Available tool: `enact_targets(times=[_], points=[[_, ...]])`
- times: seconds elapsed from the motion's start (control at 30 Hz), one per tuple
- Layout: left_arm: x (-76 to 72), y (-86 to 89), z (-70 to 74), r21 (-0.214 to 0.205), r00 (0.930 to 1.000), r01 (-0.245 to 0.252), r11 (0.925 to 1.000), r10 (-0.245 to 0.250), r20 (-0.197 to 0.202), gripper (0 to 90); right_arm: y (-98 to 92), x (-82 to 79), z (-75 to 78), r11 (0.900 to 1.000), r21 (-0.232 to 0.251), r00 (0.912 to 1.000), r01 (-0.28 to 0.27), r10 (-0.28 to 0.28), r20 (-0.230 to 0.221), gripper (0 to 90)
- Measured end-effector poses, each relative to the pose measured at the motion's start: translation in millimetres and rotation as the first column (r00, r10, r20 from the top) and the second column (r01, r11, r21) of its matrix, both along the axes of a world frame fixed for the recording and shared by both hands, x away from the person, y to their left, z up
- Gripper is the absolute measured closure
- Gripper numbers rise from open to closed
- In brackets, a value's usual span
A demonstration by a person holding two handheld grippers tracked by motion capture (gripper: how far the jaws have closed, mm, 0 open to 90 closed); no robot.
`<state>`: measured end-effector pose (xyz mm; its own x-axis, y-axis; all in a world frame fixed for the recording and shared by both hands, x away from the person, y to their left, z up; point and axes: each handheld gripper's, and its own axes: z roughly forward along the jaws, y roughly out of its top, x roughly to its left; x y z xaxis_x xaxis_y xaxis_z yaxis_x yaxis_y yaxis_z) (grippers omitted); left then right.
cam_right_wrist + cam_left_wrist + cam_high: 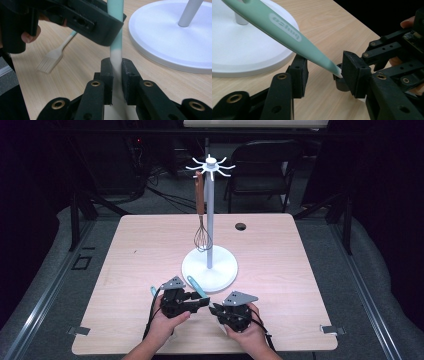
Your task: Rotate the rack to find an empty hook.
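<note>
A mint-green utensil handle (196,287) slants up from the table's front toward the white stand base (210,269). My right gripper (216,311) is shut on its white lower neck; in the right gripper view both pads (107,72) press that neck (116,53). My left gripper (202,304) reaches in from the left. In the left gripper view its jaws (325,73) stand apart, with the green handle (284,30) passing between them and resting over the left pad (298,72). A wooden-handled whisk (202,237) hangs from the stand's hooked top.
A pastry brush (50,62) with a pale handle lies on the table left of the grippers, its handle end (153,291) beside my left hand. The stand's pole (209,220) rises mid-table. A round cable hole (240,226) is at the table's far edge.
</note>
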<state>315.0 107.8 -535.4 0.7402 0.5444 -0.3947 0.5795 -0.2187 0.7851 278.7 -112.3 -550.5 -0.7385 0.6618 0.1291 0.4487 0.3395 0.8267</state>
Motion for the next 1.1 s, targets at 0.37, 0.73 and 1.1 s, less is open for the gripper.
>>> enact_targets(times=[0.37,0.73,1.1], points=[[0.9,-11.4,2.8,0.026,0.9997,-0.014,0.9996,0.013,0.020,66.2,-1.5,2.6,0.3,0.9984,0.014,0.9983,0.055,-0.055,0.015,80.7],[1.0,-20.1,10.7,0.005,0.9995,0.002,1.0000,-0.002,0.031,73.3,-2.9,5.3,-1.1,0.9966,0.037,0.9972,0.074,-0.074,0.000,80.7],[1.8,-28.5,16.6,-0.028,0.9991,0.009,0.9996,-0.008,0.041,83.4,-9.6,5.7,2.7,0.9938,0.067,0.9961,0.088,-0.088,0.001,80.3]])
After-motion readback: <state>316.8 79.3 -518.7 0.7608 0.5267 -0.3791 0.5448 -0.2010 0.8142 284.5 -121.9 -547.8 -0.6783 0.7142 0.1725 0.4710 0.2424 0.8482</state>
